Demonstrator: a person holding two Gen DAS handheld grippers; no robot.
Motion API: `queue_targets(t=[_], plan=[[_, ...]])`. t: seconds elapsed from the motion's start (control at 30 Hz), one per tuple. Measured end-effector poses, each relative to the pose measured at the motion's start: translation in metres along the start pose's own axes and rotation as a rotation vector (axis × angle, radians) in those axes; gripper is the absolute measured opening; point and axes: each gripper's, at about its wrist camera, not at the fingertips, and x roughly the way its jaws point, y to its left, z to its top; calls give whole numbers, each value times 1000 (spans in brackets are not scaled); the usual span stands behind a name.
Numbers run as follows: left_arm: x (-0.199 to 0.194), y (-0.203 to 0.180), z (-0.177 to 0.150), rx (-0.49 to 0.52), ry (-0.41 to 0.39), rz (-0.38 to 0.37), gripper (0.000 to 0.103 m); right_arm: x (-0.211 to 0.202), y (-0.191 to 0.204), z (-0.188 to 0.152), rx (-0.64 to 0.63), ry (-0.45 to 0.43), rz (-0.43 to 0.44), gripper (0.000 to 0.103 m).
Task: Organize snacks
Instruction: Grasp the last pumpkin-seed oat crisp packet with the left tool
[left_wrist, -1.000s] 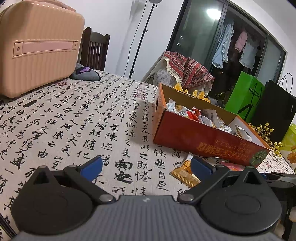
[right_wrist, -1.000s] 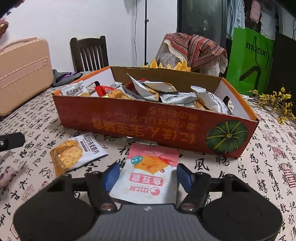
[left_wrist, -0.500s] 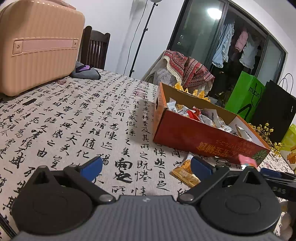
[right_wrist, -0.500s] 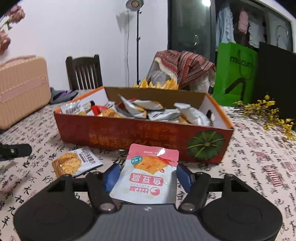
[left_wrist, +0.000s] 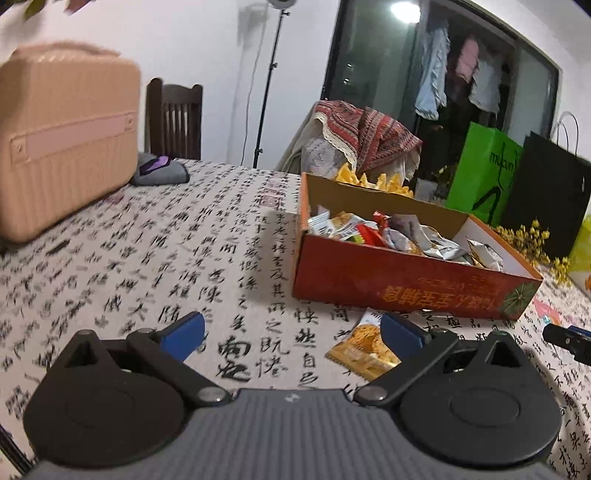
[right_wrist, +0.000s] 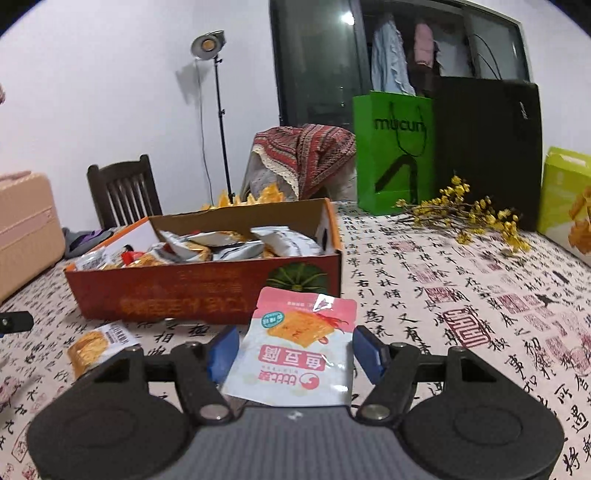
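My right gripper (right_wrist: 291, 350) is shut on a pink and white snack packet (right_wrist: 295, 347), held above the table just in front of the orange box (right_wrist: 207, 295). The box holds several snack packets (right_wrist: 229, 247) and also shows in the left wrist view (left_wrist: 402, 284). A yellow cracker packet (left_wrist: 364, 347) lies on the cloth in front of the box, and shows in the right wrist view (right_wrist: 96, 345). My left gripper (left_wrist: 291, 332) is open and empty, low over the table to the left of the box.
A pink suitcase (left_wrist: 62, 136) stands at the far left with a grey pouch (left_wrist: 159, 171) beside it. A green bag (right_wrist: 391, 151), a black bag (right_wrist: 487, 147), yellow flowers (right_wrist: 465, 218) and a light green box (right_wrist: 565, 195) stand at the back right.
My right gripper has lifted with the pink packet and swung right; the box now sits left in its view. My left gripper has tilted up and turned a little.
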Motion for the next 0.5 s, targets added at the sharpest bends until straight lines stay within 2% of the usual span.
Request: queue_targets(t=[0.17, 0.3, 0.5], plan=[[11, -22, 12, 116, 57, -37, 103, 4, -5, -3, 24, -8, 8, 68], [30, -44, 9, 229, 116, -40, 103, 4, -8, -4, 39, -13, 11, 68], [61, -69, 1, 306, 205, -90, 103, 3, -5, -6, 30, -15, 10, 68]])
